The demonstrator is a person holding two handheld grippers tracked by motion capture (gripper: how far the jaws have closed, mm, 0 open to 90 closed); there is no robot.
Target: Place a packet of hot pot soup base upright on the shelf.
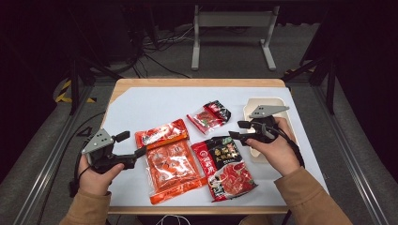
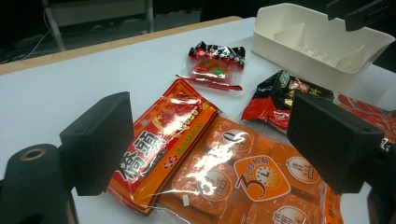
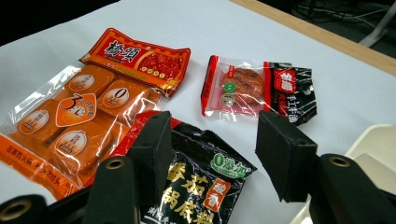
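The right gripper (image 1: pixel 238 131) hovers with jaws parted and nothing between them, over the top corner of the red-and-black plastic soup-base pouch (image 1: pixel 226 167), which lies flat at the near centre, left of the cream plastic divided tray (image 1: pixel 281 104). The left gripper (image 1: pixel 132 144) waits open beside the orange clear-film seasoning pack (image 1: pixel 170 165). A sound pickup likely means pinching the pouch's sealed upper edge squarely before lifting toward the tray.

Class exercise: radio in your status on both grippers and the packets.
Left gripper open, beside orange packet. Right gripper open, empty, at black-and-red packet. Small packet apart; tray empty. Nothing in the way.
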